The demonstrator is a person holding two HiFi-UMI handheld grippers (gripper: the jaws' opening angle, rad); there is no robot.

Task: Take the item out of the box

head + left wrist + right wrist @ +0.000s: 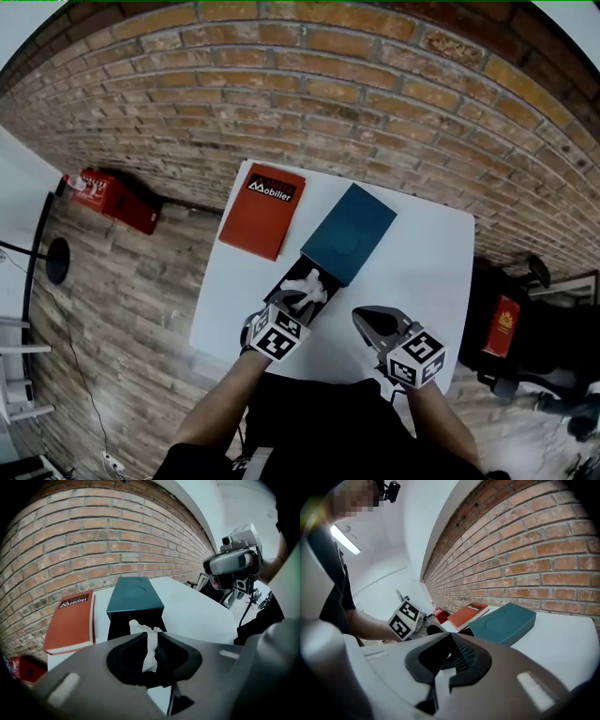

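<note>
Two jaws, left gripper (151, 637): yours sit narrowly apart, crumpled white item (139, 627) in the gap.
Item spot: down in the black tray (117, 631), at the teal box (133, 595) end.
Right gripper (451, 633): your jaws are together, empty.

Red book (262, 210) lies flat on white table (422, 272), far-left corner, cover reading "Mobilier". Brick wall (328, 94) runs behind. Red case (117, 199) sits on wooden floor (122, 300), left of table, against the wall.
</note>
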